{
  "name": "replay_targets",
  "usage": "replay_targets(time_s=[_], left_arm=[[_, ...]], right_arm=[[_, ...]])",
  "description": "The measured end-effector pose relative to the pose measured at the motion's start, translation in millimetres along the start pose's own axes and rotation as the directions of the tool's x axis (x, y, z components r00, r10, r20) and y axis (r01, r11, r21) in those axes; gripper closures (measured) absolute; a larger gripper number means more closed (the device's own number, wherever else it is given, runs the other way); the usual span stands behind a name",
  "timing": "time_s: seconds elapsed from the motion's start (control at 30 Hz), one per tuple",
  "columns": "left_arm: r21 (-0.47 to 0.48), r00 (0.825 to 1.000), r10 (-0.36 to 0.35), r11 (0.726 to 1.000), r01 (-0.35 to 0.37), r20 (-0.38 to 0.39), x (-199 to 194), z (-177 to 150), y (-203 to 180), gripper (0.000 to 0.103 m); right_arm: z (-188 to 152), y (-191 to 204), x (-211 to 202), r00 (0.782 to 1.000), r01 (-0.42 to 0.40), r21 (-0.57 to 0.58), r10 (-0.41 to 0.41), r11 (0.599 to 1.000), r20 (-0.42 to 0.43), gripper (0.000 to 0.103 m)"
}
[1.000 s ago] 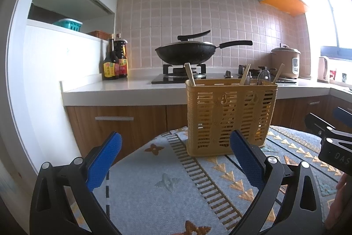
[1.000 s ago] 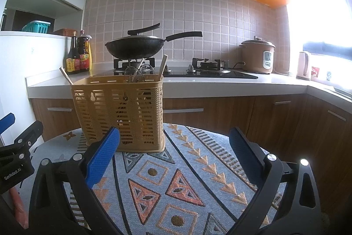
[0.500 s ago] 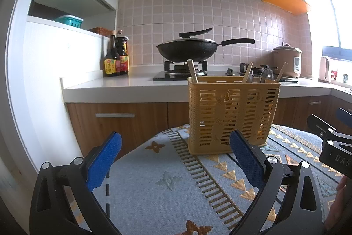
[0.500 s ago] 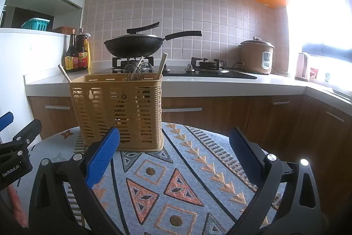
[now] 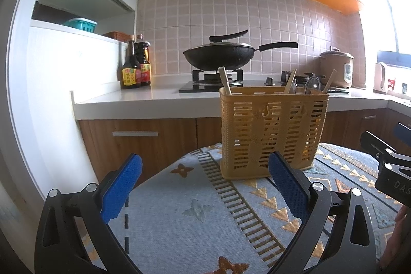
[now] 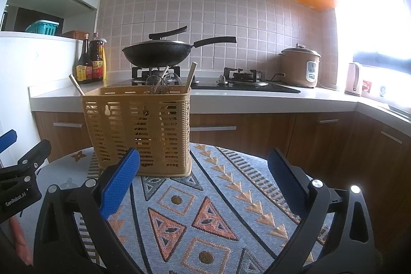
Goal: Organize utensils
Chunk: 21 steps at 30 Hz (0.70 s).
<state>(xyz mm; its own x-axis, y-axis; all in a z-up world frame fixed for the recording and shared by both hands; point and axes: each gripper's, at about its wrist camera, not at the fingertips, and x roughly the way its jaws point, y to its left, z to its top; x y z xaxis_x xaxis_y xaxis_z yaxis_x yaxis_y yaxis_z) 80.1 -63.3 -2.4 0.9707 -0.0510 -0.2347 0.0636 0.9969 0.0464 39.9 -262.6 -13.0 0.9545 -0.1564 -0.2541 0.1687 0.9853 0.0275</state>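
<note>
A tan slotted utensil basket [image 5: 272,132] [image 6: 138,130] stands upright on a round table with a patterned cloth [image 5: 192,212] [image 6: 205,209]. Chopsticks [image 5: 224,81] [image 6: 191,75] and a metal spoon [image 5: 312,85] poke out of its top. My left gripper [image 5: 205,184] is open and empty, held low in front of the basket, a little to its left. My right gripper [image 6: 204,182] is open and empty too, in front of the basket and to its right. Each gripper shows at the edge of the other's view.
Behind the table runs a white counter [image 5: 143,102] with wooden cabinets below. On it are a black wok [image 5: 218,57] on the stove, sauce bottles [image 5: 136,66], a rice cooker [image 6: 300,66] and a kettle [image 6: 353,78]. A bright window is at the right.
Both views have tilted slightly downward relative to the basket, which now sits lower in each frame. Both grippers stay open and empty.
</note>
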Motion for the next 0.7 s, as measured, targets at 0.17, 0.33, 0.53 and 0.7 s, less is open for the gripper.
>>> replay_targets(time_s=[0.17, 0.33, 0.53, 0.7], left_arm=[[0.005, 1.0, -0.004, 1.0, 0.004, -0.002, -0.3, -0.2, -0.5, 0.008], [0.006, 1.0, -0.004, 1.0, 0.004, -0.007, 1.4, 0.0, -0.9, 0.008], [0.013, 1.0, 0.001, 1.0, -0.001, -0.004, 1.6, 0.6, -2.0, 0.008], [0.026, 1.0, 0.014, 1.0, -0.014, 0.012, 0.5, 0.7, -2.8, 0.007]], right_arm=[[0.2, 0.2, 0.0, 1.0, 0.002, 0.001, -0.002, 1.0, -0.002, 0.008], [0.0, 0.5, 0.7, 1.0, 0.005, 0.003, -0.005, 1.0, -0.002, 0.008], [0.2, 0.2, 3.0, 1.0, 0.002, 0.009, -0.002, 1.0, -0.011, 0.008], [-1.1, 1.8, 5.9, 1.0, 0.003, 0.001, -0.003, 1.0, -0.018, 0.008]])
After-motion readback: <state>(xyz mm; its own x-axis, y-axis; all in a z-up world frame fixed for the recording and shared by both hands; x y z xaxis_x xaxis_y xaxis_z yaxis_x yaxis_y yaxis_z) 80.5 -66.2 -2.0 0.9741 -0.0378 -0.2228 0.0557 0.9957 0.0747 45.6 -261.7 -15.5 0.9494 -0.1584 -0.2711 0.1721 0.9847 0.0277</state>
